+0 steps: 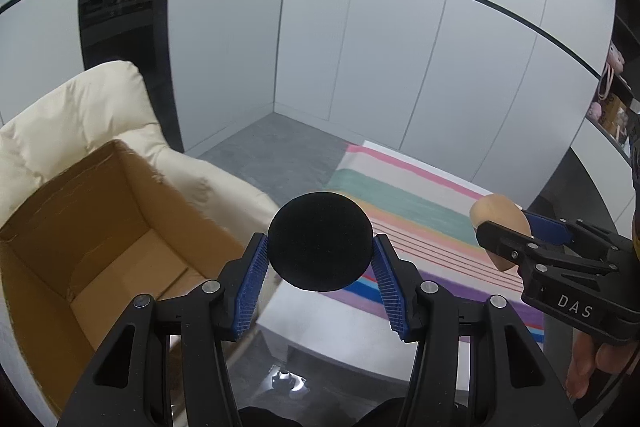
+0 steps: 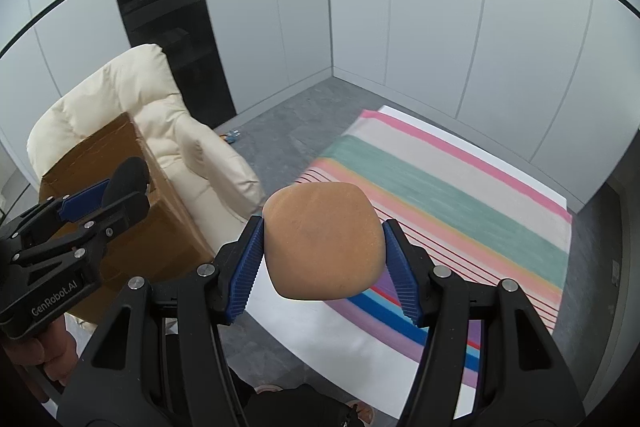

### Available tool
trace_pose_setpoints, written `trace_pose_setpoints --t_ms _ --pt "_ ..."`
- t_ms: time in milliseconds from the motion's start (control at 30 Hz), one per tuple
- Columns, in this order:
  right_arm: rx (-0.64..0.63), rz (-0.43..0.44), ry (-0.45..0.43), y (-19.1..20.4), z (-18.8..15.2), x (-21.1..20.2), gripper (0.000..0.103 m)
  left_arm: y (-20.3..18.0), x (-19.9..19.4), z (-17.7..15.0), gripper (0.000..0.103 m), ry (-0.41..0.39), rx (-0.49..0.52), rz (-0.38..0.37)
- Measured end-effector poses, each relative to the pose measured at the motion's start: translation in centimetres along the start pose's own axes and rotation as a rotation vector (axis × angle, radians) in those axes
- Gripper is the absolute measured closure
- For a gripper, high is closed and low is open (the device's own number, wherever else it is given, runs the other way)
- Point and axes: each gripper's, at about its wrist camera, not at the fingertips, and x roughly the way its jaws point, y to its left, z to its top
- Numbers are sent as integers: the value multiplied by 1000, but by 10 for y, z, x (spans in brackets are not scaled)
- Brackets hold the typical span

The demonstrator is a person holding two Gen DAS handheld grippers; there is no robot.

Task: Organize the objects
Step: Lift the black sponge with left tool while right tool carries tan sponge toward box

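Note:
My left gripper (image 1: 320,247) is shut on a round black foam pad (image 1: 319,241) and holds it in the air just right of an open cardboard box (image 1: 108,227). The box rests on a cream armchair (image 1: 80,107). My right gripper (image 2: 323,247) is shut on a tan, bun-like soft object (image 2: 323,245) and holds it above a striped rug (image 2: 460,195). The right gripper also shows in the left wrist view (image 1: 508,227), to the right of my left one. The left gripper with the black pad shows in the right wrist view (image 2: 124,187), beside the box (image 2: 132,227).
The armchair (image 2: 140,107) stands by a dark pillar (image 2: 168,7) near the room's corner. White wall panels (image 1: 360,47) surround a grey floor (image 2: 288,139). Shelves with pink toys (image 1: 614,67) are at the far right. A small blue item (image 2: 231,136) lies on the floor behind the chair.

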Motion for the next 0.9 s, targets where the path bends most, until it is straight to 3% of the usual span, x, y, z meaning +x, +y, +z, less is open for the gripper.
trace_pose_setpoints --t_ms 900 --pt "-154 150 -16 116 22 22 41 92 -44 -16 48 -18 -124 132"
